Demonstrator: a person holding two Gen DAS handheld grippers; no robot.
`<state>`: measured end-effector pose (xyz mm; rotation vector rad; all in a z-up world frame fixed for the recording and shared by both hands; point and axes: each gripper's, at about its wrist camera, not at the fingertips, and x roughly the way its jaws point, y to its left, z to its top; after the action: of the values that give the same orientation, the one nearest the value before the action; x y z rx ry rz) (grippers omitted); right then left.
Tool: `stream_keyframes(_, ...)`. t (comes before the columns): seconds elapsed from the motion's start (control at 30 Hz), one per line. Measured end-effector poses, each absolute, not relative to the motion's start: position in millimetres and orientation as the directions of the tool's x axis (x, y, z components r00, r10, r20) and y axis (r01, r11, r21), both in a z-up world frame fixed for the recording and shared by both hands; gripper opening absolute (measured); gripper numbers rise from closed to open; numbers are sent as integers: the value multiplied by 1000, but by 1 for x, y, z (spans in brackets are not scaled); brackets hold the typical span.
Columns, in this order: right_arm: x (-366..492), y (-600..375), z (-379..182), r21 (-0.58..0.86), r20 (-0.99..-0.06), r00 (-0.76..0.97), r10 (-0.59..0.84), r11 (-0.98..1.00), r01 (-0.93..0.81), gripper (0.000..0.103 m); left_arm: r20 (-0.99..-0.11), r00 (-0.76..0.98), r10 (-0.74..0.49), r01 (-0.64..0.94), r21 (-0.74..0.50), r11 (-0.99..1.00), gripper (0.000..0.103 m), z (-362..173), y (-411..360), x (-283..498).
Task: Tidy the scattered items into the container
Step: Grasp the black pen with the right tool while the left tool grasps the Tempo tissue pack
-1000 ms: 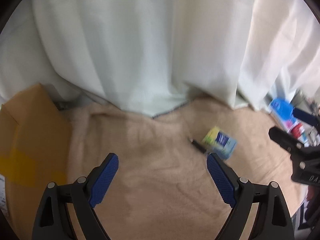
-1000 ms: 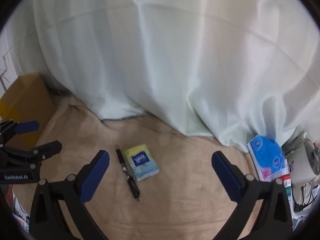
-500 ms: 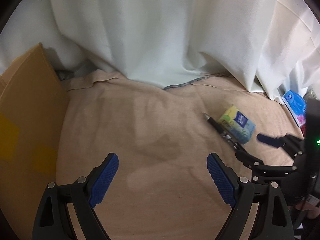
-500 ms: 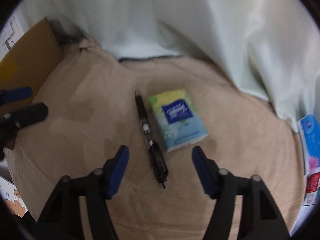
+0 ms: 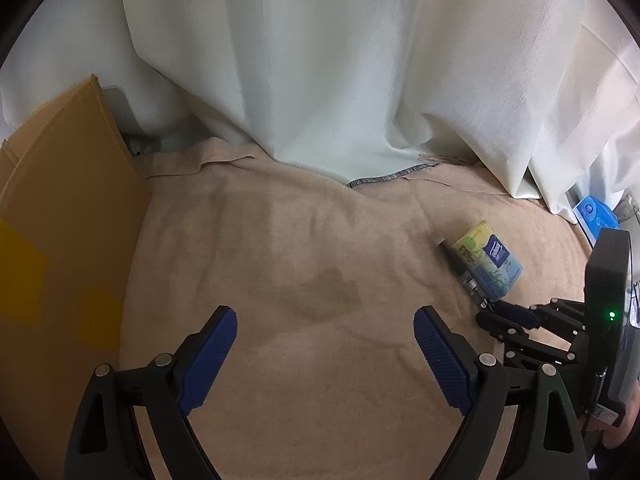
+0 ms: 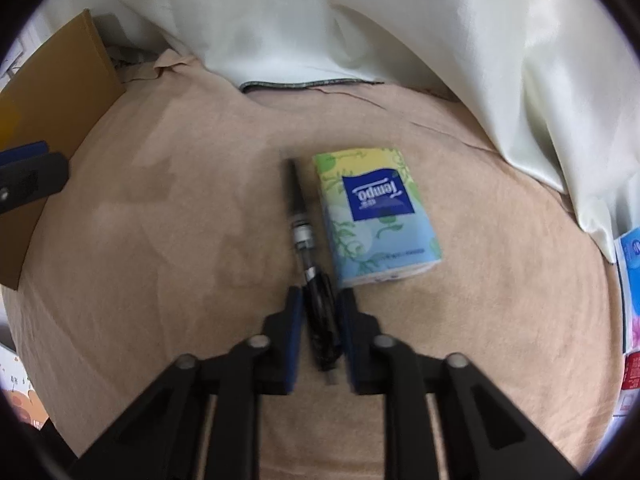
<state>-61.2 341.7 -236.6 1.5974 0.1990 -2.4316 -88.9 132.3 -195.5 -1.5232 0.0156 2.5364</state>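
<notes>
On the tabletop (image 6: pixel 160 208) we see a pen (image 6: pixel 306 240) lying lengthwise just left of a tissue pack (image 6: pixel 376 216), the two side by side. The right tongs (image 6: pixel 320 304) straddle the pen's near end, while the left tongs (image 5: pixel 324 344) hang over bare cloth well to the left. A cardboard box (image 5: pixel 64 220) stands at the far left edge, a curtain (image 5: pixel 320 60) hangs behind everything, and more packets (image 6: pixel 630 264) lie at the right edge.

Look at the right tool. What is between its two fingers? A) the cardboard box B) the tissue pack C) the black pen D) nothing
C: the right tool has its blue pads closed in on both sides of the black pen, while the tissue pack lies untouched beside it.
</notes>
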Motion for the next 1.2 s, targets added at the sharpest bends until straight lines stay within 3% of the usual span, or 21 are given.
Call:
stream_keyframes(0.2,-44,360,-192,76,-859,-477,-184,-968,237,17,-863,-474,175,-181,-98,-978,91,-190,142,-93)
stream_keyframes(0.47,-22,401,-137,74,-793,-594,-135,-989,125,18,-859,-466,211,-226,-114,-967,91,-192,206,-117)
stream_keyframes(0.8,-11,436,-137,89,-792,-604,-90,-996,33,18,-874,-452,181,-231,-82,-970,91,-224,303,-133)
stream_keyframes(1.2,-14,454,-160,101,-814,-574,-91,-995,14,17,-914,-396,83,-213,3,-977,90,-267,332,-142)
